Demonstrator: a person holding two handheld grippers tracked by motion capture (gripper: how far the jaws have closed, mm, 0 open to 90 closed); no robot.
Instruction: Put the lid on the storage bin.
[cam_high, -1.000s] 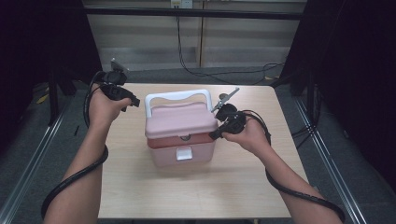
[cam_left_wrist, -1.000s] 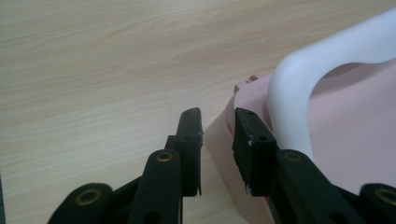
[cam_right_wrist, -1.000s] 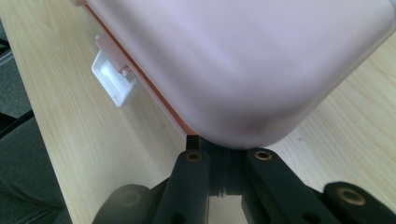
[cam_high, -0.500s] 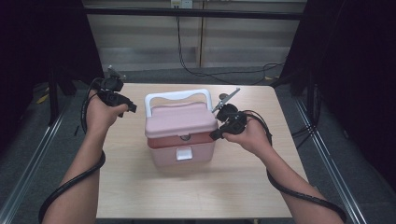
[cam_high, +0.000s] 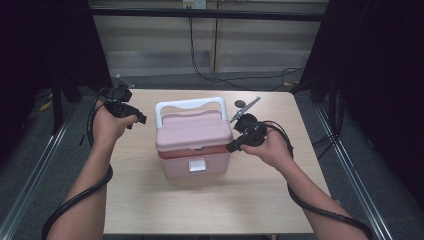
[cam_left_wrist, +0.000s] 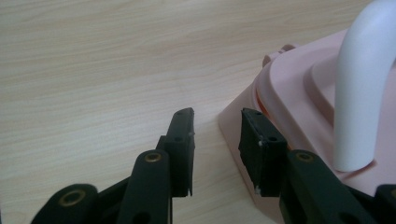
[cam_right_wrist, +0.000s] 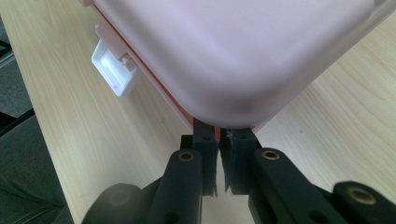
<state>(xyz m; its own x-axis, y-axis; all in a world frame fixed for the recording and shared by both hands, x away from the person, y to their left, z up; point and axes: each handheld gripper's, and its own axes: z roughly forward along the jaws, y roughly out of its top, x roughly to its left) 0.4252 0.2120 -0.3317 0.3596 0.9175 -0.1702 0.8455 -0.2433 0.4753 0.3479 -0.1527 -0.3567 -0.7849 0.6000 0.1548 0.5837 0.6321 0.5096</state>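
Pink box (cam_high: 192, 145) on table (cam_high: 150, 200) — right gripper (cam_right_wrist: 218, 135) jaws nipping lid corner.

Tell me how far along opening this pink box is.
Done: the white latch looks flipped out. In hand: the right gripper has the lid rim between its tips, jaws just opening; whether they press, I cannot tell. The left gripper, jaws just opening on nothing, sits beside the box. Left: the lid lies closed, not yet lifted.
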